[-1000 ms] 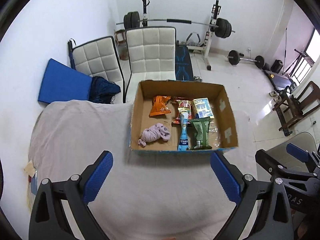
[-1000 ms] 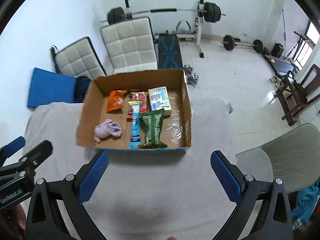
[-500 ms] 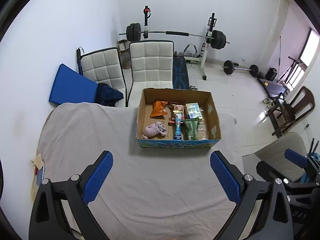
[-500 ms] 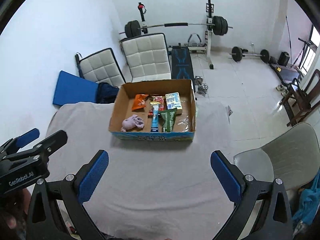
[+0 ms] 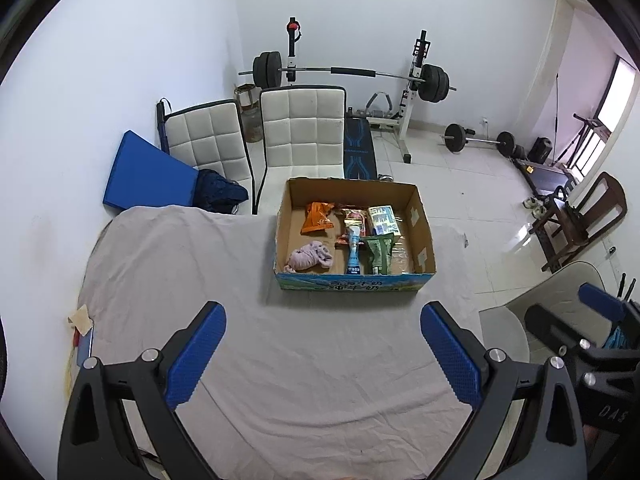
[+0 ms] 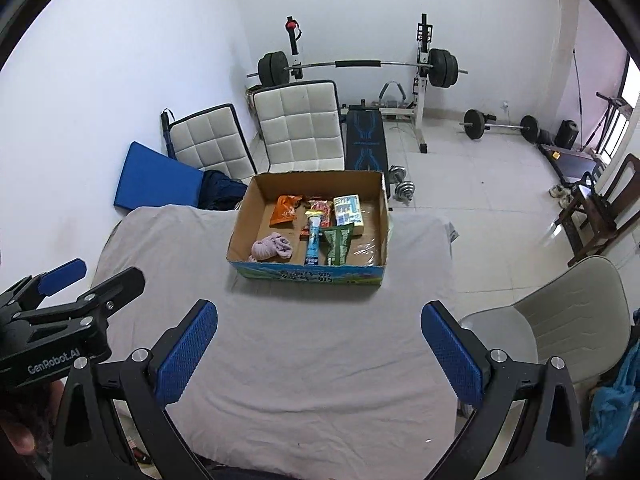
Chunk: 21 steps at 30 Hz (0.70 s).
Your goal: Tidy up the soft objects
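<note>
Sitting at the far side of the cloth-draped table, an open cardboard box holds a crumpled lilac soft cloth at its near left, a glossy orange packet behind it, then a blue tube, a green pouch and a printed carton rightward. Both the left gripper and right gripper are spread wide, released, grasping nothing, well short of the box

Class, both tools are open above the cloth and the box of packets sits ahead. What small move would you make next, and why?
Probably bring the left tool forward toward the box, aiming at the purple cloth bundle in its near left corner. Both tools are open and hold nothing, the right tool included, and the bundle lies alone, apart from the packets.
</note>
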Available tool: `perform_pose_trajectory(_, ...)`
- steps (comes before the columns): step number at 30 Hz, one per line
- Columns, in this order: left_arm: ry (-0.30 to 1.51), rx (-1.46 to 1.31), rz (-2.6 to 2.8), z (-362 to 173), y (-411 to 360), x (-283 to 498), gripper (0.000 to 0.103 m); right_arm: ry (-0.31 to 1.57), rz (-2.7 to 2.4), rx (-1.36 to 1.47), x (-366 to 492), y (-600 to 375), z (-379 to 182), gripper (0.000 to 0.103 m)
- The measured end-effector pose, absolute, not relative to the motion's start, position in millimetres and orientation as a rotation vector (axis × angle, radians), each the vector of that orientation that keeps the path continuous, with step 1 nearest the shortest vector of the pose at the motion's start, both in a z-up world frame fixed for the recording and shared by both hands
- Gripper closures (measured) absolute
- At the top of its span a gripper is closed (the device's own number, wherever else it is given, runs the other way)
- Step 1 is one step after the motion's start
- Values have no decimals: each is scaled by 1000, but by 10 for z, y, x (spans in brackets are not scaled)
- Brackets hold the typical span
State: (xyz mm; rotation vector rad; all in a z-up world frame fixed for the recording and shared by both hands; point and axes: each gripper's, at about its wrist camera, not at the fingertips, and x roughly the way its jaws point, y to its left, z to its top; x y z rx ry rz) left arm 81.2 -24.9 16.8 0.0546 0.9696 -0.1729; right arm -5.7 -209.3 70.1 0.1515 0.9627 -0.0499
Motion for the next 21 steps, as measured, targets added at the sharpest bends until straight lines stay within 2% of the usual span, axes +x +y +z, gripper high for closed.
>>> perform_pose_trajectory(21, 919, 40, -129, 258, -200, 941, 3, 907, -124, 139, 146, -2296, 855, 0)
